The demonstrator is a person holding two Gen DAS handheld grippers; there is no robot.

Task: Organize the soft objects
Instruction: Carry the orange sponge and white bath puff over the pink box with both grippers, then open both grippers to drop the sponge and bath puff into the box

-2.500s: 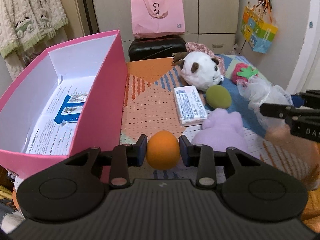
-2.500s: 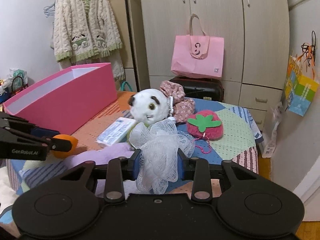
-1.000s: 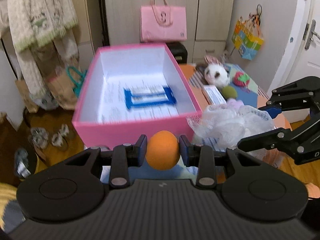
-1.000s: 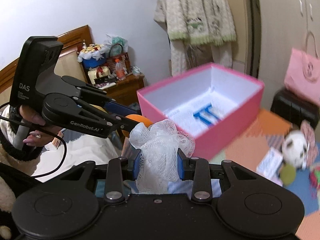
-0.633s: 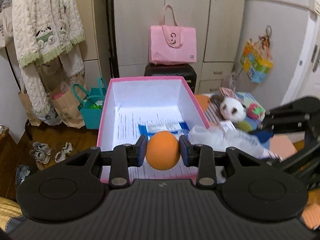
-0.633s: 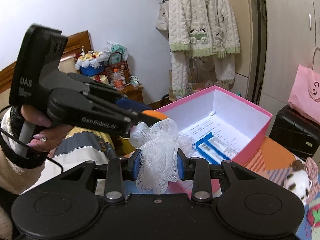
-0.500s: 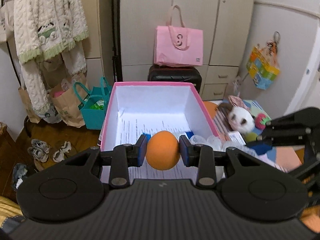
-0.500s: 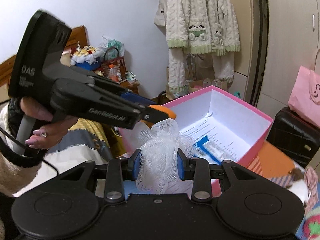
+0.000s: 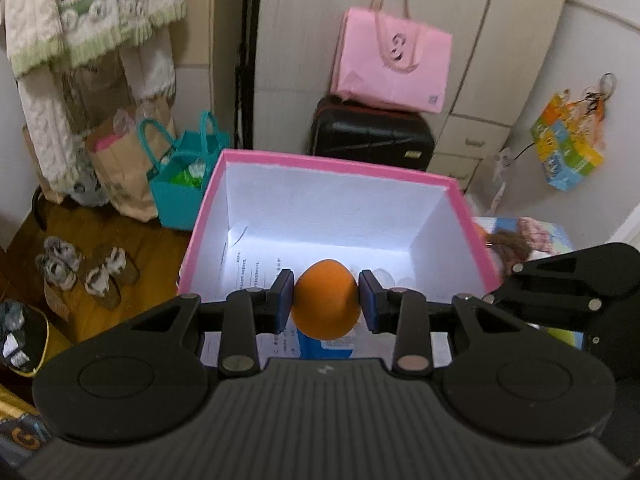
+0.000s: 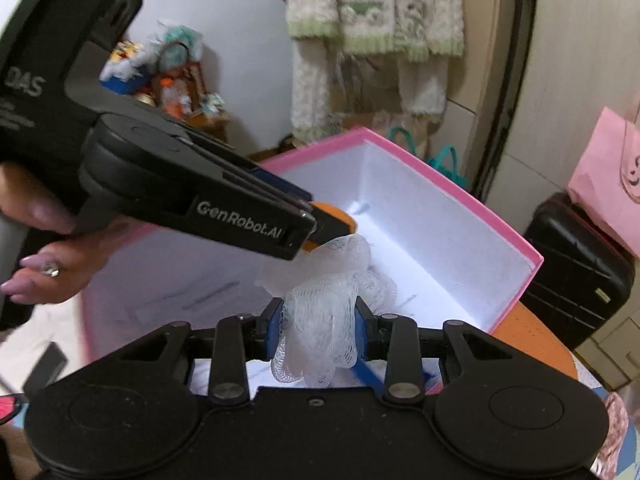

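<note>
Left tool [image 9: 325,306] clamped on orange sponge egg [image 9: 325,304], above the pink box [image 9: 472,224] interior near its front edge. Right tool [image 10: 316,330] clamped on white mesh pouf [image 10: 324,312], also over the box, just beside the egg.

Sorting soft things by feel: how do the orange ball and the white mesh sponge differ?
The orange ball is smooth, opaque and egg-shaped; the white mesh sponge is frilly, see-through and shapeless. The ball keeps its form, while the sponge bunches and droops. Both are clamped in tongs over the pink box.
</note>
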